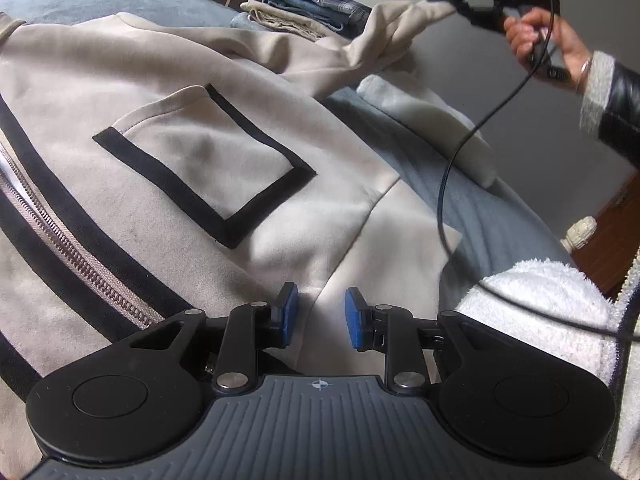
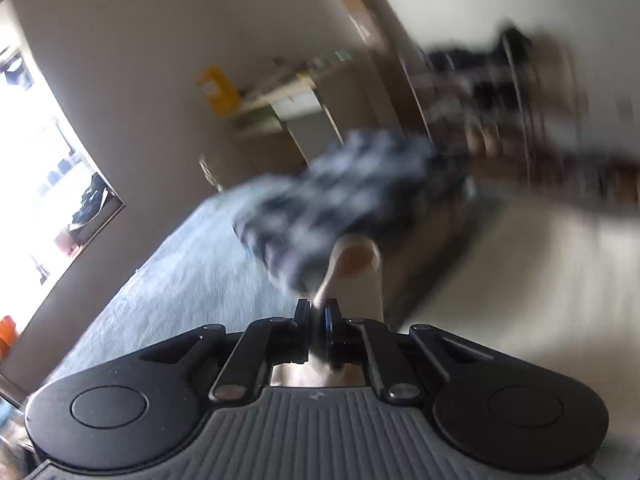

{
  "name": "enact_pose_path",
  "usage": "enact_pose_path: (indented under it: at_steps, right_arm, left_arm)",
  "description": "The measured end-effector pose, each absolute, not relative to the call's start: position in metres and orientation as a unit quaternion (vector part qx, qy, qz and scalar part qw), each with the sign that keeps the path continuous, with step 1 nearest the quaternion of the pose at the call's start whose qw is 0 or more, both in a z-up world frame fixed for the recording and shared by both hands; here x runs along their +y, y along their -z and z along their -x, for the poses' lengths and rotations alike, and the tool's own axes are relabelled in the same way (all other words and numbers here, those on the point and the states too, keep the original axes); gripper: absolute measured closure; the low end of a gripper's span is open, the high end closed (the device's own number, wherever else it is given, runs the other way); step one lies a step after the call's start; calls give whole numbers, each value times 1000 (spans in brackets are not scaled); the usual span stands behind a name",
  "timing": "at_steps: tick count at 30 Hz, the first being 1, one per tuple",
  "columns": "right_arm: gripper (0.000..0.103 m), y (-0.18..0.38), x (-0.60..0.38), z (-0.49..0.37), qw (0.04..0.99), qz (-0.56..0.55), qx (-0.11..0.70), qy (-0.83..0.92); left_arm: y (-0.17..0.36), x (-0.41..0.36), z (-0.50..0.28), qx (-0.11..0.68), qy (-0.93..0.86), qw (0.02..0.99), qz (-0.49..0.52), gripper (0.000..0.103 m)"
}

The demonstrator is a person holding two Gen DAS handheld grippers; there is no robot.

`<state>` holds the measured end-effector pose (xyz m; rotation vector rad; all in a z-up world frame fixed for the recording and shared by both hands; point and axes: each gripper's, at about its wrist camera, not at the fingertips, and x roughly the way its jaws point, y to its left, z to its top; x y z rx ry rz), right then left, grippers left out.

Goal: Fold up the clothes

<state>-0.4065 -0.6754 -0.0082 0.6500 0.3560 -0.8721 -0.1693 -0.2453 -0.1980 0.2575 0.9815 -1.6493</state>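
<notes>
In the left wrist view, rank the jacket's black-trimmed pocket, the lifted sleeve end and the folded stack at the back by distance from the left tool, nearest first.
From the left tool:
1. Black-trimmed pocket, just ahead, slightly left.
2. Lifted sleeve end, up right, pinched in the right tool.
3. Folded stack, at the back, partly behind the sleeve.

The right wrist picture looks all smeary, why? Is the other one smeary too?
Right wrist view: the room and the plaid clothes are streaked with motion blur; only the right gripper, shut on beige cloth, looks sharp, and the window glares white. Left wrist view: sharp, the jacket evenly lit, edges bent by the fisheye.
</notes>
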Motion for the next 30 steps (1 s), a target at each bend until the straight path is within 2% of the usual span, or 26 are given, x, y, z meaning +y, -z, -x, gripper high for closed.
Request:
enact_pose_path:
  at_steps: [3, 7, 11, 17, 21, 26, 30]
  right_arm:
    - [102, -33, -693, 388, 852, -231, 172, 437]
    - [102, -50, -711, 377, 843, -167, 194, 472]
    - [102, -27, -721, 376, 825, -149, 213, 502]
    - [102, 11, -738, 387, 793, -187, 222, 535]
    - [102, -29, -734, 364, 831, -170, 176, 499]
    - [102, -103, -718, 324, 880, -77, 118, 454]
    - [102, -105, -718, 326, 877, -34, 132, 460]
  left_arm:
    - [200, -245, 169, 419, 702, 566, -110, 78]
    - [201, -244, 168, 418, 702, 567, -109, 78]
    - [203, -242, 165, 420, 704, 563, -107, 78]
    - [201, -247, 164, 422, 706, 556, -118, 78]
    - [200, -248, 162, 430, 704, 553, -116, 78]
    - [201, -247, 160, 430, 707, 549, -118, 78]
    - [204, -245, 157, 433, 710, 545, -109, 78]
